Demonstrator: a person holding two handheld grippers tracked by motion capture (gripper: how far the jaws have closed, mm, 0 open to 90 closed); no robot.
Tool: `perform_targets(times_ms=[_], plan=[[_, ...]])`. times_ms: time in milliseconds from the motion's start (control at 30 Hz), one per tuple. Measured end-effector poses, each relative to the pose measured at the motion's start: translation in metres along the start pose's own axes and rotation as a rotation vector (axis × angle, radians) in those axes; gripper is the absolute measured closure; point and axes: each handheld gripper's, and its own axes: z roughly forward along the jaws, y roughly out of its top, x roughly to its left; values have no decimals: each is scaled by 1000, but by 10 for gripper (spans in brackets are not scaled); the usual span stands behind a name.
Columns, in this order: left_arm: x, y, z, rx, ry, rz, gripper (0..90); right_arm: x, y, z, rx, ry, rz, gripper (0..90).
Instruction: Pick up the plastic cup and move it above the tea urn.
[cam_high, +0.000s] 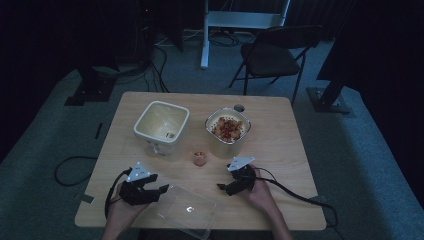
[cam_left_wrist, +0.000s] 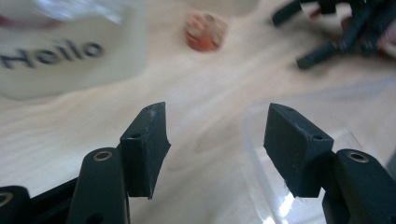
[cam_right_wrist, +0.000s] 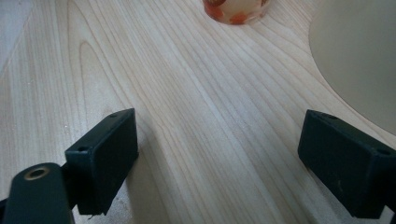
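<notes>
My left gripper (cam_high: 161, 191) hovers near the table's front left, jaws apart, at the left edge of a clear plastic lid (cam_high: 187, 206). In the left gripper view its pads (cam_left_wrist: 144, 144) hold nothing; the lid's corner (cam_left_wrist: 261, 186) lies below and between them, untouched. My right gripper (cam_high: 223, 186) rests low at the front right, open and empty (cam_right_wrist: 219, 149). A small round orange-speckled piece (cam_high: 200, 158) lies between both hands, also seen as the piece (cam_left_wrist: 205, 30) and the piece (cam_right_wrist: 236, 9). Behind it stand an empty cream tub (cam_high: 161, 122) and a tub of food (cam_high: 227, 127).
The cream tub (cam_left_wrist: 70, 51) reads "Hello" on its side. The food tub's wall (cam_right_wrist: 359, 56) rises close on the right in the right gripper view. The wooden table (cam_high: 280, 145) has bare wood at the right. A folding chair (cam_high: 272, 55) stands beyond the table.
</notes>
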Motion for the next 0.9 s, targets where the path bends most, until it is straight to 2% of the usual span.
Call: perform_targets(times_ms=[67,200,300,367,467,533,667,900], plan=[[-4,-1,7,35,7,17,430,0,0,0,0,0,0,119],[-5,-3,19,97,-9,26,524,0,0,0,0,0,0,119],[-3,-4,23,115,-39,35,597,0,0,0,0,0,1,119],[-2,-3,24,123,-36,42,661,0,0,0,0,0,1,119],[4,-2,26,116,-15,24,784,0,0,0,0,0,0,119],[11,-2,26,96,5,-5,841,0,0,0,0,0,0,119],[28,-1,22,88,51,-57,857,0,0,0,0,0,0,119],[54,9,-5,7,113,-116,872,0,0,0,0,0,0,119]])
